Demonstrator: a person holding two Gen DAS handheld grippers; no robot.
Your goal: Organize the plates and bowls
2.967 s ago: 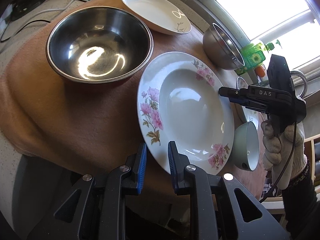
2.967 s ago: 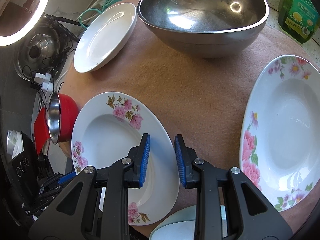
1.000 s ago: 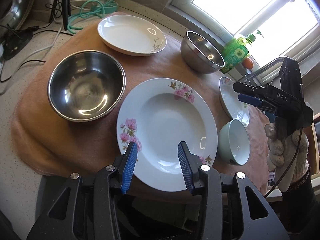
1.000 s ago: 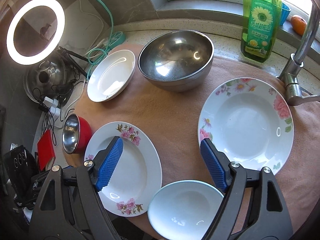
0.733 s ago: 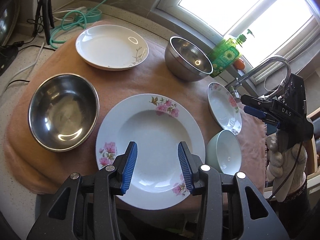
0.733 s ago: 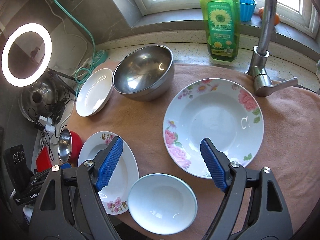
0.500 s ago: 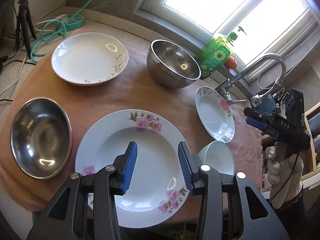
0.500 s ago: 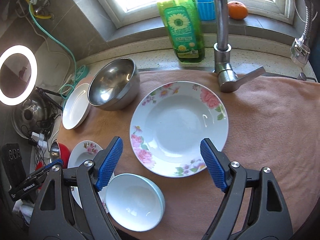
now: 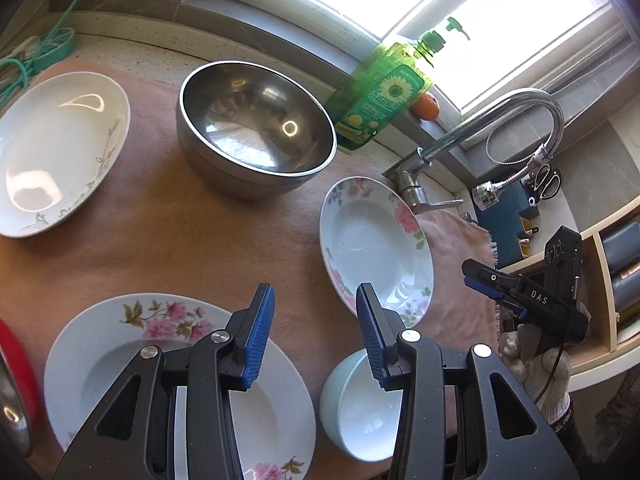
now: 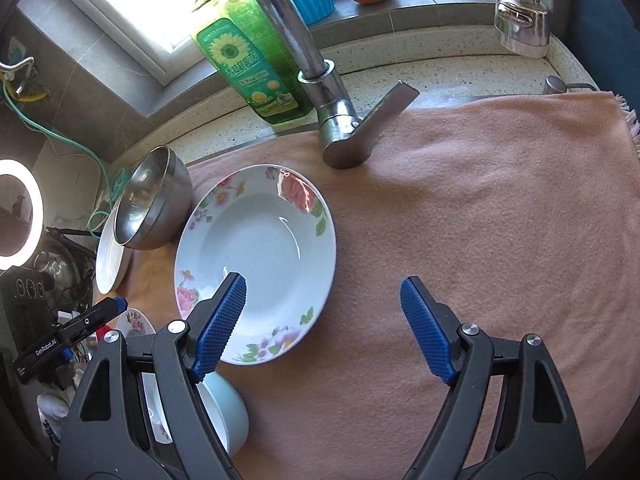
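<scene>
Both grippers hang empty above the cloth-covered table [image 10: 500, 200]: the left gripper [image 9: 316, 326] with jaws partly apart, the right gripper [image 10: 324, 320] spread wide. Plates and bowls lie scattered, unstacked. The floral plate [image 10: 256, 256] sits just beside the tap [image 10: 340, 128]; lifting it carelessly could knock the tap, and the glazed rim might slip from the pads.

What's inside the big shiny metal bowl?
Nothing shows inside the metal bowl: just bare steel and glints of light. Its near inner wall is hidden by the rim.
</scene>
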